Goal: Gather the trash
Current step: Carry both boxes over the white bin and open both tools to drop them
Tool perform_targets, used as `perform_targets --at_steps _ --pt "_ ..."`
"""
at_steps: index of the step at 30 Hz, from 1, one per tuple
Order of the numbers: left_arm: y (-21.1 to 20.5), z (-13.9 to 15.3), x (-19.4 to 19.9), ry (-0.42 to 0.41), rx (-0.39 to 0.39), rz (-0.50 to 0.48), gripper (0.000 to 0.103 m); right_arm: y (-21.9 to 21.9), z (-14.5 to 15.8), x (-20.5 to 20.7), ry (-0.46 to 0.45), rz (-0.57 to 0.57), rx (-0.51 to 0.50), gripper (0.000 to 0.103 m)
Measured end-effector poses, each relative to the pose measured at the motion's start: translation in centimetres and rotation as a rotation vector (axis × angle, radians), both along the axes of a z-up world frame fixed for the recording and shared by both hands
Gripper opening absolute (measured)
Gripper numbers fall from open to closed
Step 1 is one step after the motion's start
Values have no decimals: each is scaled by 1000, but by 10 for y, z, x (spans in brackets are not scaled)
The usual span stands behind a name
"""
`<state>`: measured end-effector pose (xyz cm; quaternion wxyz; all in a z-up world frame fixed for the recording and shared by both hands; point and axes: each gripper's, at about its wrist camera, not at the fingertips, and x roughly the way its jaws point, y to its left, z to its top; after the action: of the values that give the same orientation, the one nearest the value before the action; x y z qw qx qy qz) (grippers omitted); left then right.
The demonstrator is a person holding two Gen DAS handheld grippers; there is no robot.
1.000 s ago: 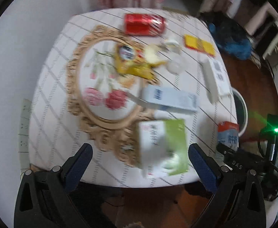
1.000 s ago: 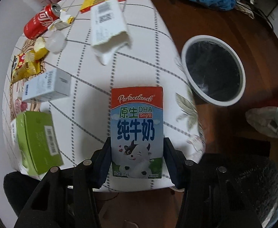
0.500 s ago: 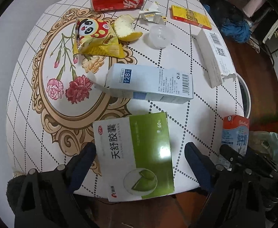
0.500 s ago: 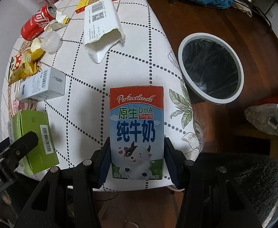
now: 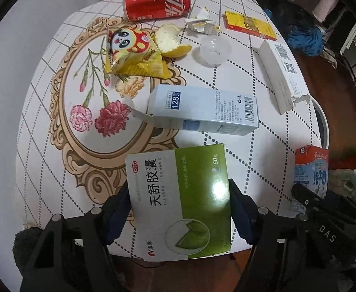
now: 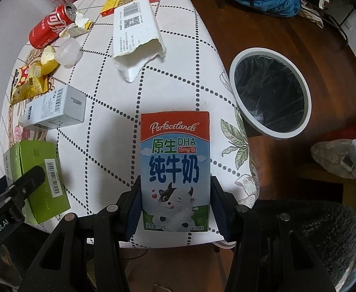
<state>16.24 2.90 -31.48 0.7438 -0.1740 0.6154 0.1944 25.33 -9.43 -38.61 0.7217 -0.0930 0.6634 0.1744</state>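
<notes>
left gripper point(image 5: 180, 209) now pinched, seemingly, on green box point(image 5: 178, 199); right gripper point(image 6: 175, 206) still clamping milk carton point(image 6: 175, 168)

Left gripper point(image 5: 180, 209) advanced over the worktop edge, jaws narrowed from wide open to both sides of the green box point(image 5: 180, 199).

- Your table point(image 5: 44, 121) wore a white cloth with dotted diamond lines and an ornate floral oval.
- On it you had a red soda can point(image 5: 157, 3) lying on its side at the far edge, a yellow snack bag point(image 5: 131, 53), a fruit peel point(image 5: 170, 41), a clear plastic cup point(image 5: 214, 51) and torn wrappers point(image 5: 199, 23).
- A yellow-red packet point(image 5: 249, 24), a torn white box point(image 5: 281, 70), a blue-white box point(image 5: 202, 109), a green box point(image 5: 178, 194) and a milk carton point(image 6: 175, 170) lay or stood there too.
</notes>
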Motion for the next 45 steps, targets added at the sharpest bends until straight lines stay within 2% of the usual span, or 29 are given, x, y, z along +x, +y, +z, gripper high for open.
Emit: perform_targets --at_steps 8,13,21,25,29,33,38,41,45 --pt "-13 30 1 -47 83 -24 71 -6 26 -2 -42 1 63 52" --pt "-30 62 12 -118 122 -50 71 -23 60 4 -95 -18 128 52" --pt "-70 122 59 -271 116 -145 71 -89 121 51 -193 -121 221 52" --pt "-101 134 97 -318 75 -216 71 -136 134 85 -235 -194 217 52" --pt "-128 114 150 -311 0 -274 71 -177 111 128 -224 -260 166 52" --pt "-152 65 211 -240 -118 -312 71 -210 58 174 -165 -309 117 52" --pt "-181 -3 276 -124 -215 -374 71 -233 -5 216 -89 -348 94 52" --pt "-193 -37 305 -68 -234 -393 74 -242 -40 236 -44 -370 78 52" --pt "-202 -59 324 -39 -212 -408 75 -247 -71 250 -9 -394 93 53"
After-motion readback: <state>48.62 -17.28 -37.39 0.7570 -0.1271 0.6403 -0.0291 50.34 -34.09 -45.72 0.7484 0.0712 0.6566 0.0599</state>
